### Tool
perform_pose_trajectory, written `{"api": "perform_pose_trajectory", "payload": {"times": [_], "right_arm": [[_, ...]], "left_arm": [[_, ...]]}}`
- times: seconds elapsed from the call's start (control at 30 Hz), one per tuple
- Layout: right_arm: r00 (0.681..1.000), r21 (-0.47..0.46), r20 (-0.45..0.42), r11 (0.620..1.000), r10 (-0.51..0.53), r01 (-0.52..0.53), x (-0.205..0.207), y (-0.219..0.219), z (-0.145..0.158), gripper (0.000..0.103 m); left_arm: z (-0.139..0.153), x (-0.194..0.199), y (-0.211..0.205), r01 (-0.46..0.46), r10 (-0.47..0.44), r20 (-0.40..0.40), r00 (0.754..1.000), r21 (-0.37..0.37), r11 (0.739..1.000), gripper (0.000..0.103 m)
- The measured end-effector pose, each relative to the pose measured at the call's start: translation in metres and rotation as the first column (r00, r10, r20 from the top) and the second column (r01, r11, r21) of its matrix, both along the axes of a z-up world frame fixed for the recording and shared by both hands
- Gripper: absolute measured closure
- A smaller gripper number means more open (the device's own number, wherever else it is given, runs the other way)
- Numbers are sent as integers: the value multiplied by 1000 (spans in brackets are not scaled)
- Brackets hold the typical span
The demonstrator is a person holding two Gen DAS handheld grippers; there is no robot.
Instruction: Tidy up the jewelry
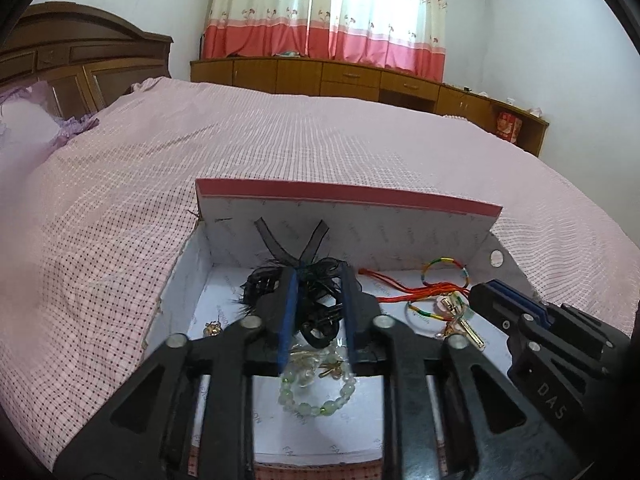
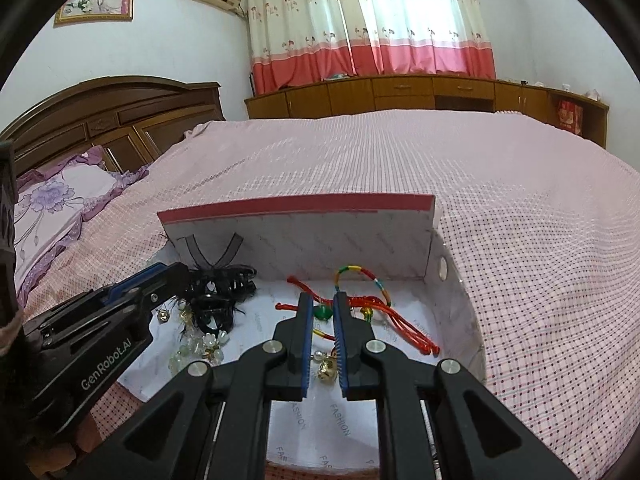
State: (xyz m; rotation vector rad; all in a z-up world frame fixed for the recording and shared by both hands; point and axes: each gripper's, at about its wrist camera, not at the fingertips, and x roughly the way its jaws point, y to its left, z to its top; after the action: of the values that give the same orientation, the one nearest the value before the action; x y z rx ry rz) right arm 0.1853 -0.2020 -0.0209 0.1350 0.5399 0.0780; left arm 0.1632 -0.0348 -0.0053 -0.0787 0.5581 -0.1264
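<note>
An open white box with a red-edged lid (image 1: 348, 200) (image 2: 296, 204) lies on the bed. My left gripper (image 1: 320, 270) (image 2: 182, 274) is at its left side, fingers slightly apart astride a black feathered hair clip (image 1: 320, 324) (image 2: 212, 308) that rests in the box. A pale green bead bracelet (image 1: 316, 400) lies below it. My right gripper (image 2: 323, 298) (image 1: 480, 294) is at the right side, narrowly open, with a green bead (image 2: 322, 313) and red cord (image 2: 404, 324) between its tips. A rainbow thread bracelet (image 2: 360, 270) and a gold bell (image 2: 326, 372) lie close by.
The box sits on a pink checked bedspread (image 1: 280, 140). A wooden headboard (image 2: 112, 116) and a purple pillow (image 2: 52, 196) are at the far left. Low wooden cabinets (image 2: 400, 92) run under the curtained window (image 2: 368, 16).
</note>
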Motion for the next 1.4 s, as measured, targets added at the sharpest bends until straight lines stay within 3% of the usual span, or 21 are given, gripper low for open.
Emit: {"api": "perform_pose_trajectory", "payload": {"times": [0.1,0.43,0.8,1.4], "right_arm": [[1000,11,1,1000,1,-1,-1,-2,1,80],[1000,14,16,1000,-3,3,-14,-1,12,79],[997,29,80,1000,-8,5,-58,-2,46,72],[993,23,112,999,-33,31,-137,13,63,36]], "left_arm": [[1,0,0,-4,4,2,1000,3,1000,77],[14,-9,2,0,0,6,1000,4,1000,75],[37,-42,6,-1,1,-2,1000,-10,1000,71],[56,-114,7,-11,11,-5,1000,1,1000,50]]}}
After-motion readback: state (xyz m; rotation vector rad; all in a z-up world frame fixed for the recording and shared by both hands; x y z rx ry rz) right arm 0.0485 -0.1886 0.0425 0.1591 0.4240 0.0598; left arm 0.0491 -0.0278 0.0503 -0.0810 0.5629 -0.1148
